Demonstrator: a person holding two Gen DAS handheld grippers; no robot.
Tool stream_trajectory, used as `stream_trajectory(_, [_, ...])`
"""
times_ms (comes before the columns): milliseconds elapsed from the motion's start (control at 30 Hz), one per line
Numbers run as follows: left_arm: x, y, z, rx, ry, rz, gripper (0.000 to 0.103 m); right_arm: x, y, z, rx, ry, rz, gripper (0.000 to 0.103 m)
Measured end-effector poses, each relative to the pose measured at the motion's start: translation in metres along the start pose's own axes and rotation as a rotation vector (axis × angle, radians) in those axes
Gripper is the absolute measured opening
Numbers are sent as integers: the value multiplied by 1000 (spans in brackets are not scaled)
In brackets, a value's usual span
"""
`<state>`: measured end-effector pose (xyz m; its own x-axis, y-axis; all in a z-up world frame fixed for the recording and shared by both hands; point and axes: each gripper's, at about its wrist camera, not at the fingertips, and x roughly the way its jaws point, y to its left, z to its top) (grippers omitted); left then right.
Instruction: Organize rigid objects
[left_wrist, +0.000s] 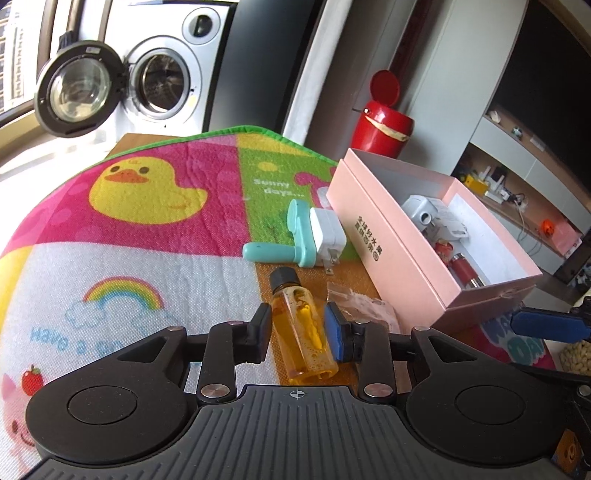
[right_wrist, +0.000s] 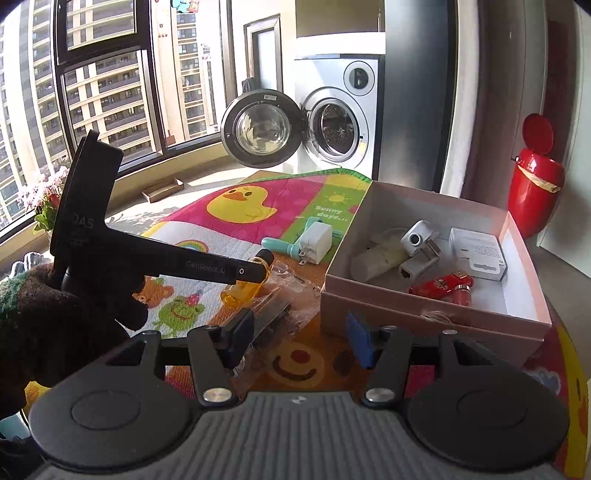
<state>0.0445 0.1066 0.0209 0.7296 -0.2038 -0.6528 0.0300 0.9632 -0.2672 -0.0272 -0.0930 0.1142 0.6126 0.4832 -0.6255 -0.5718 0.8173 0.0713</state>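
While I watch both wrist views:
Left gripper (left_wrist: 298, 328): clamped on amber bottle (left_wrist: 301, 330), beside pink box (left_wrist: 399, 243).
Right gripper (right_wrist: 299, 338): spread apart, holding nothing.

Left gripper (left_wrist: 298, 326) low over the mat, fingers closed against both sides of the amber bottle (left_wrist: 302, 328); seen from the right wrist as a black arm reaching in from the left, gripped by a gloved hand (right_wrist: 55, 310); right gripper (right_wrist: 301, 341) level and just above the surface, fingers spread wide with nothing between them.
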Motion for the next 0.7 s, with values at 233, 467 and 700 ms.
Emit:
stream_trajectory(233, [-22,16,-15,32,-27,46,33,46,0,55,31,60,-4,38])
stream_trajectory(467, [-40,44,-28,-32,-41,-8,32,136,10,105,1,201,-109,31])
stream_trajectory(700, [-53,60,-35,-78,-62,-2,32,170,21,103,-46,282,-192,23])
